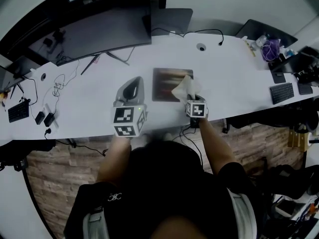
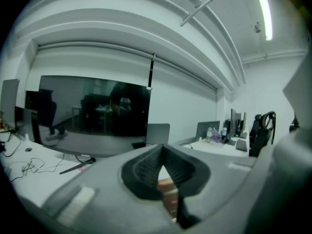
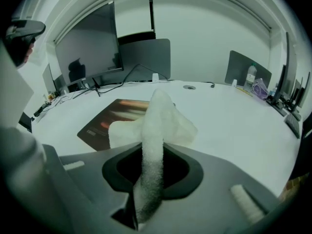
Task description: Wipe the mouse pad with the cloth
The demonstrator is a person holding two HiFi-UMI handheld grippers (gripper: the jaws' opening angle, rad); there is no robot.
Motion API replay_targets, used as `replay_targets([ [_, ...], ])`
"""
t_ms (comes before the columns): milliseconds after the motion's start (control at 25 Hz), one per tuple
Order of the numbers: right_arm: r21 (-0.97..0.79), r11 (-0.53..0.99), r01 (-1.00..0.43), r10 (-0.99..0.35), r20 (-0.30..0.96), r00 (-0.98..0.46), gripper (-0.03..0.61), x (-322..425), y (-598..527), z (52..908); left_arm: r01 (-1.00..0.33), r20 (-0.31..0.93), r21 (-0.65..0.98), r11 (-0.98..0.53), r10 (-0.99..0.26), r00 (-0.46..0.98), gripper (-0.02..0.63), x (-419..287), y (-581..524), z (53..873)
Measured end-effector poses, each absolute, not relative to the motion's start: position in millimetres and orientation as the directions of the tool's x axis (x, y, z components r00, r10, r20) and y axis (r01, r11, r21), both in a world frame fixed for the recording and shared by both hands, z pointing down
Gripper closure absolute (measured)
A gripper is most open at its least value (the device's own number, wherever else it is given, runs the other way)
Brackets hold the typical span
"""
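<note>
Dark, flat rect. mouse pad (image 1: 167, 83) lies on the smooth white desk (image 1: 89, 96); its print is too blurred to read. Fuzzy white cloth (image 3: 157, 118), bunched into an upright peak, covers the pad's right edge, pinched tight in the right gripper (image 3: 148, 189). Left gripper (image 1: 130, 91) sits just left of the pad, jaws closed w/ nothing between.

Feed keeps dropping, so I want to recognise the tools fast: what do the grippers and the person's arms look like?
Both the left gripper and right gripper have pale grey, rounded plastic bodies, each bearing a cube with black-and-white square markers. Their fingers carry dark ribbed pads. The person wears a dark short-sleeved top with grey shoulder straps.
</note>
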State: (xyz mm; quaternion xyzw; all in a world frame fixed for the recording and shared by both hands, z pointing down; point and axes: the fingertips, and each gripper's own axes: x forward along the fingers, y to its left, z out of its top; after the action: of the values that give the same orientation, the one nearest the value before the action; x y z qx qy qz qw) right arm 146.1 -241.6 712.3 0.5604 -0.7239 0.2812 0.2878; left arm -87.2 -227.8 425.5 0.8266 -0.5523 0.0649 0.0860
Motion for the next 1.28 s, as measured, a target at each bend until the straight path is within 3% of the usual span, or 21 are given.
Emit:
replay_targets([
  [520, -0.118, 0.454, -0.883, -0.567, 0.726, -0.389, 0.502, 25, -229, 714, -0.950, 0.203, 0.061, -0.306, -0.928, 0.312, 0.614, -117, -220, 423],
  [1280, -0.094, 0.565, -0.820, -0.482, 0.769, -0.420, 0.500, -37, -268, 716, -0.979, 0.208, 0.042, -0.202, -0.956, 0.206, 0.614, -150, -213, 422],
])
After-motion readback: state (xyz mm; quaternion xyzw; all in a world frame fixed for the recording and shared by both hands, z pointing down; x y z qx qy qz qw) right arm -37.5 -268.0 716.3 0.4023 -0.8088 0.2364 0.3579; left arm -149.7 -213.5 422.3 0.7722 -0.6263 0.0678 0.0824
